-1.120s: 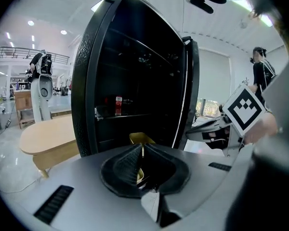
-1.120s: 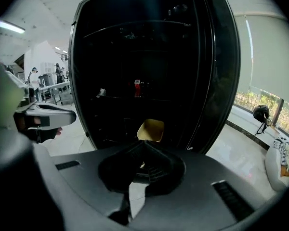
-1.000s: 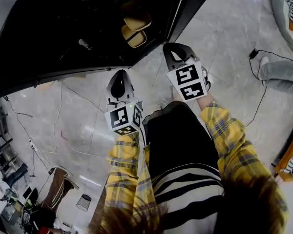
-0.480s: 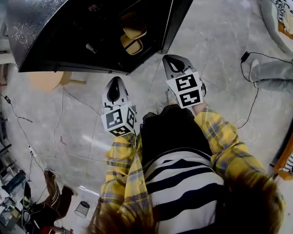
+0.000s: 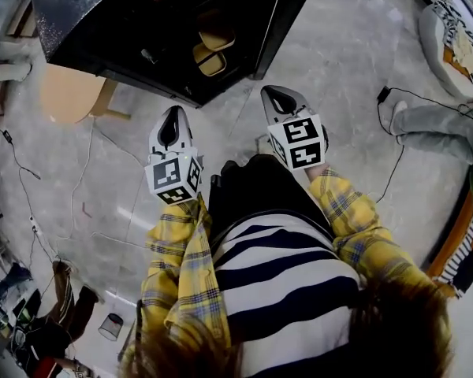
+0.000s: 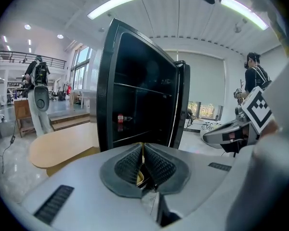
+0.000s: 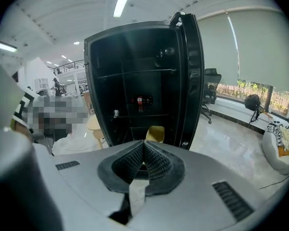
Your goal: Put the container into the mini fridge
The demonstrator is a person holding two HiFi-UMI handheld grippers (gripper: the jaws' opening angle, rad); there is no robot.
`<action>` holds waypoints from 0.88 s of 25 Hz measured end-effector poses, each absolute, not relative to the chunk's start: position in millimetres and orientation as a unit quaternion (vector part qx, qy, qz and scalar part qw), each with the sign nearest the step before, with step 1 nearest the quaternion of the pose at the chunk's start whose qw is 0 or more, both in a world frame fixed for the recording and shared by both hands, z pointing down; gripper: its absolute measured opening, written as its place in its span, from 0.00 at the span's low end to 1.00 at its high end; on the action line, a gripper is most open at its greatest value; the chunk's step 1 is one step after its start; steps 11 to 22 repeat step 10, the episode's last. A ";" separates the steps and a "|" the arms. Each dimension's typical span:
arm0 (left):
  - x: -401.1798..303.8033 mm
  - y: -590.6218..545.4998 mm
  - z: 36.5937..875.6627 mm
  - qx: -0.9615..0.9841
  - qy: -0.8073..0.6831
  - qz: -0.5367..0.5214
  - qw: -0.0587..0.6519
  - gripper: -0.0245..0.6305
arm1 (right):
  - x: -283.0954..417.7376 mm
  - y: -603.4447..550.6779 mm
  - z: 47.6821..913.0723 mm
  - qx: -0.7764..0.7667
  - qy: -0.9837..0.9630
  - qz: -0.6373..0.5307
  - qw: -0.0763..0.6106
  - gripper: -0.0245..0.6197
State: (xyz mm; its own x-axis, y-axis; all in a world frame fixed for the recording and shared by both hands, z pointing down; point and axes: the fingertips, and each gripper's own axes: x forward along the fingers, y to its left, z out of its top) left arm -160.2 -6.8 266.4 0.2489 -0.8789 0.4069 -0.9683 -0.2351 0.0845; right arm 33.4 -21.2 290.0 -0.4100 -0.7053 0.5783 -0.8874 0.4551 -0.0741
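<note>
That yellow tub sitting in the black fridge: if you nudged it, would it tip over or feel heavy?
Likely light: the yellow tub looks like thin plastic, and the head view suggests it is open-topped. It seems broad-based, so a nudge would probably slide it rather than tip it. Its contents are hidden.

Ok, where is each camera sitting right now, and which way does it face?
Head view: on the person's head, looking steeply down at the open mini fridge, left gripper and right gripper; plaid sleeves and striped top show.
Left gripper view: rides the left gripper, looks along its closed jaws into the fridge; the right gripper shows at right.
Right gripper view: rides the right gripper, faces the fridge and yellow container; closed jaws show.
Shared: all three see the fridge.
</note>
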 end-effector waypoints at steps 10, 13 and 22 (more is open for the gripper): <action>-162.3 18.3 256.6 0.776 -0.591 0.141 0.170 0.07 | 23.7 -7.6 271.9 0.475 -0.830 0.185 0.229 0.08; -162.3 18.3 256.6 0.776 -0.591 0.141 0.170 0.07 | 23.7 -7.6 271.9 0.475 -0.830 0.185 0.229 0.08; -162.3 18.3 256.6 0.776 -0.591 0.141 0.170 0.07 | 23.7 -7.6 271.9 0.475 -0.830 0.185 0.229 0.08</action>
